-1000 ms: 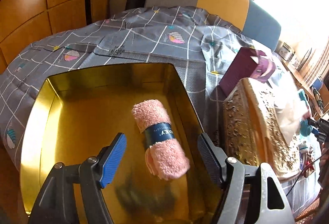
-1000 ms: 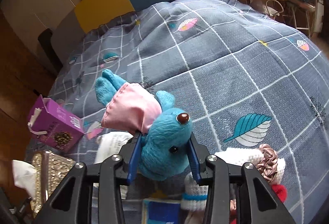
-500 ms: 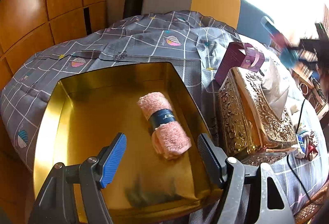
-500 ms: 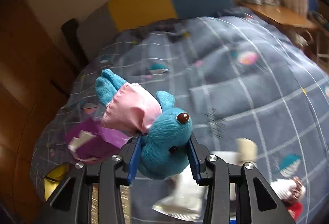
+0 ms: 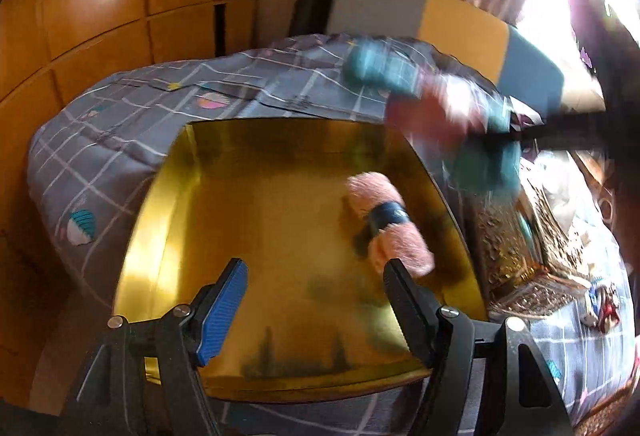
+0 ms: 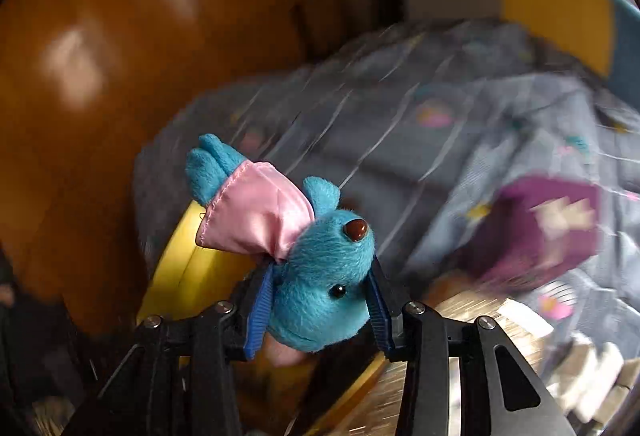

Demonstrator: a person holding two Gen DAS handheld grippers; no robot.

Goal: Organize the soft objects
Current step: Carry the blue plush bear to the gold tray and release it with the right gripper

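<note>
Right now the right claw point(image 6: 316, 300) is carrying the blue plush toy point(image 6: 320, 276) toward the gold tin point(image 5: 168, 195), and this looks like the transport step of sorting the soft things into that tin. Its blue pads are pressing the toy's head from both sides, though the jaws have just been opening slightly with the toy between them, so the grip may be loosening early. The toy's body and pink dress are sticking out ahead of the claw, pointing away from the camera. In the left wrist view the toy is showing as a blurred shape hanging above the far right corner of the tin, not yet inside it.

The left claw point(image 5: 316, 300) is hovering over the near edge of the tin with its jaws standing wide and nothing between them. The rolled pink towel point(image 5: 388, 220) is already lying inside the tin, against its right wall, just ahead of the left claw's right finger.

Judging from this, the next move is calling for lowering the toy into the bare floor of the tin, left of the towel, before releasing fully.
</note>
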